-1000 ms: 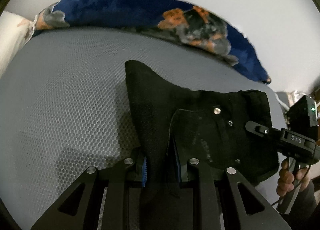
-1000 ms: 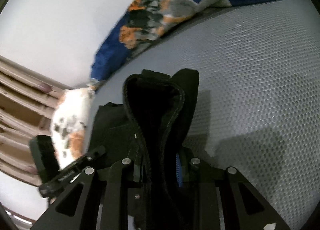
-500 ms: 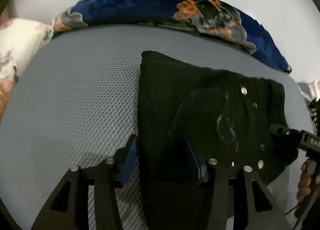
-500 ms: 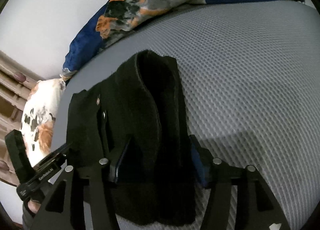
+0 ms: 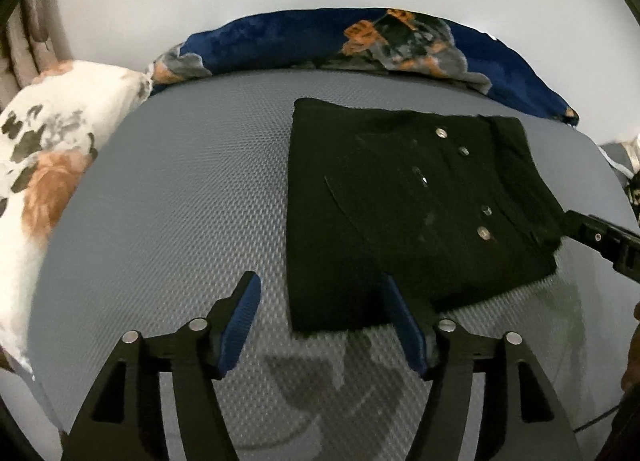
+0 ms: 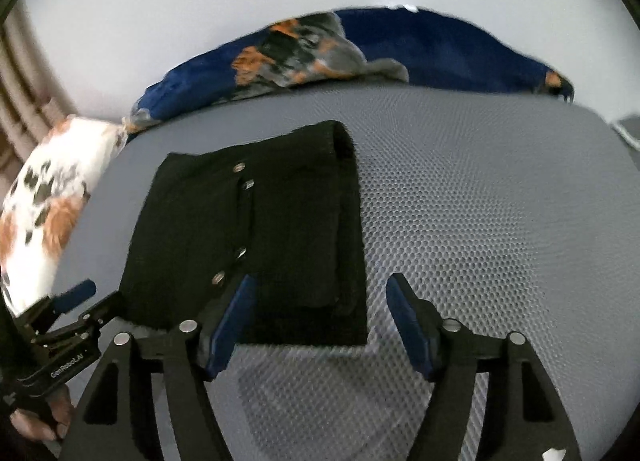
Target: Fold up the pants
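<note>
The black pants (image 5: 400, 205) lie folded into a flat rectangle on the grey mesh bed surface (image 5: 180, 201), metal buttons facing up. They also show in the right wrist view (image 6: 256, 237). My left gripper (image 5: 320, 303) is open and empty, just in front of the fold's near left corner. My right gripper (image 6: 320, 309) is open and empty at the fold's near right corner. The right gripper's finger also shows at the right edge of the left wrist view (image 5: 600, 237), beside the pants.
A dark blue blanket with orange and grey print (image 5: 360, 41) lies along the far edge against the white wall. A white floral pillow (image 5: 52, 149) sits at the left. Grey mesh bedding (image 6: 500, 221) extends to the right of the pants.
Both grippers opened and let go of the pants, then pulled back toward me. The pants dropped from a held bunch to a flat folded rectangle on the bed.
</note>
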